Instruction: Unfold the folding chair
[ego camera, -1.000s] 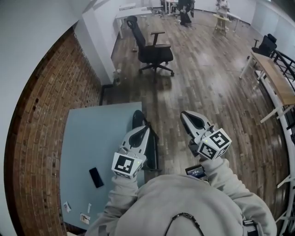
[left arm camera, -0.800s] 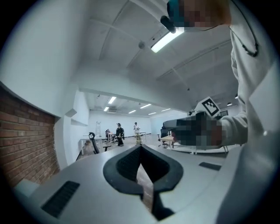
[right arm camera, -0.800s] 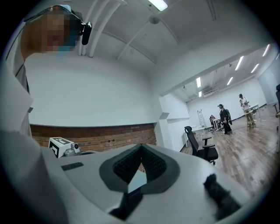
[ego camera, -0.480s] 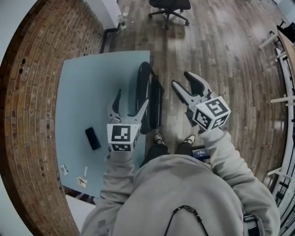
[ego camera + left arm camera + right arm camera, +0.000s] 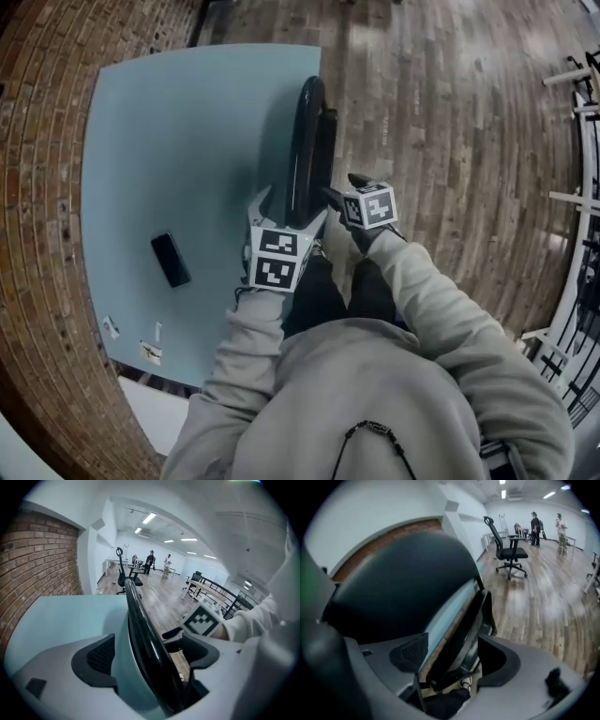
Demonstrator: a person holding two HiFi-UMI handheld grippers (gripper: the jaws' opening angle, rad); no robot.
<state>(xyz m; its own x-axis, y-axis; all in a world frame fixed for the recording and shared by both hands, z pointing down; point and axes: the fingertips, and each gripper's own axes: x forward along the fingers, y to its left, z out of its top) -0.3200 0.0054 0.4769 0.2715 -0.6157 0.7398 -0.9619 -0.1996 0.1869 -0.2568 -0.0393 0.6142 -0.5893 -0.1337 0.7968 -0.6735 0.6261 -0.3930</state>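
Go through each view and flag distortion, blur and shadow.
Head view: fisheye bows the brick wall; the folding chair shadows the table. Left gripper view: dark corners, the chair's near rim soft. Right gripper view: the chair looms dark, background sharper.

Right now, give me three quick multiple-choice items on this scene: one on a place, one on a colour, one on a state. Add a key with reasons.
1. Where is the black phone?
A. on the table
B. on the floor
C. on the folding chair

2. What colour is the table top?
A. red
B. light blue
C. black

3. How does the folding chair stand?
A. opened out
B. lying flat on the floor
C. folded, upright at the table's edge

Key:
1 A: the head view shows the phone lying on the table top.
2 B: the whole top is pale blue.
3 C: seat and back lie close together along the table's edge.
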